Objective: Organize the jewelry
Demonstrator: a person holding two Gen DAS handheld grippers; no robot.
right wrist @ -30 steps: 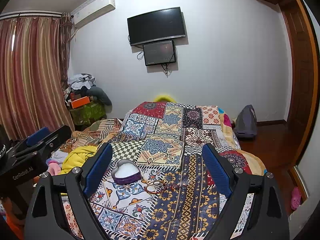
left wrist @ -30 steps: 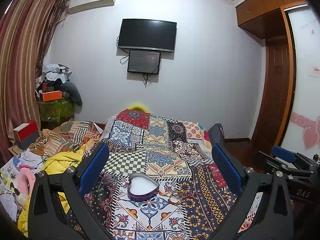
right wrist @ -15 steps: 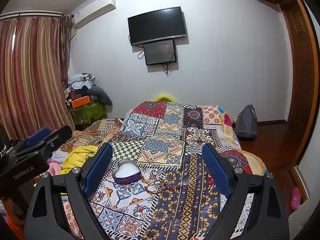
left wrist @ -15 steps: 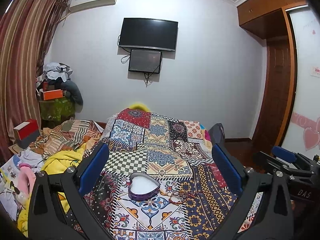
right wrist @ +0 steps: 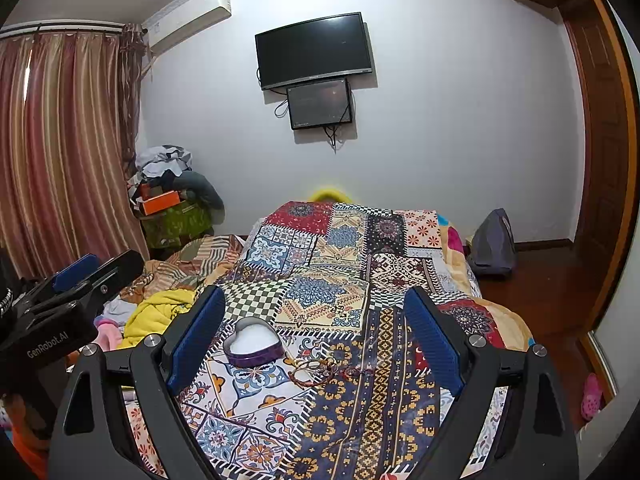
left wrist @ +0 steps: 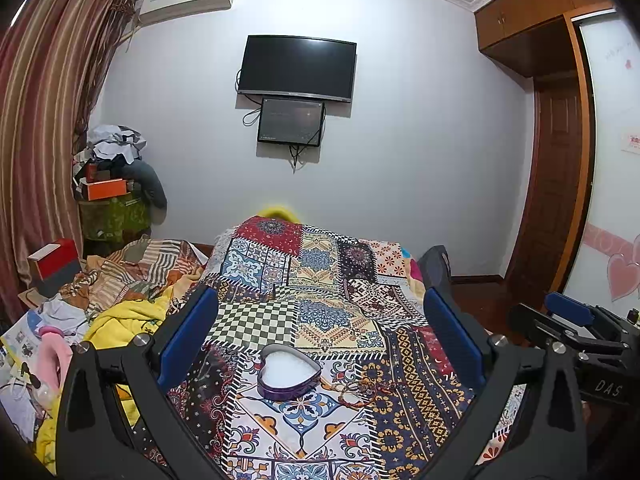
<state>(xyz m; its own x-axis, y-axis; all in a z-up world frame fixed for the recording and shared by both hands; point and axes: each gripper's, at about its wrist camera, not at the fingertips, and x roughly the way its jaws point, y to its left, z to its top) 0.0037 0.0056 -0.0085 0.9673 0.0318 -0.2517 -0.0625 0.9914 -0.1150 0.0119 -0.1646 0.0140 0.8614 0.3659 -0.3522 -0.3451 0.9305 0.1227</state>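
Note:
A purple heart-shaped box (left wrist: 289,375) with a white lining lies open on the patchwork bed cover (left wrist: 320,312); it also shows in the right wrist view (right wrist: 253,343). A red cord bracelet (left wrist: 362,391) lies just right of the box, also seen in the right wrist view (right wrist: 316,372). My left gripper (left wrist: 320,336) is open and empty, held above the bed with the box between its fingers in the view. My right gripper (right wrist: 316,332) is open and empty, above the bracelet.
Piled clothes and a yellow blanket (left wrist: 120,320) lie left of the bed. A cluttered stand (left wrist: 112,200) is by the curtain. A dark bag (right wrist: 492,244) sits on the floor to the right. The other gripper shows at each view's edge (left wrist: 580,340).
Both grippers have drifted slightly; the box and bracelet sit a little differently in the views. Both grippers remain open.

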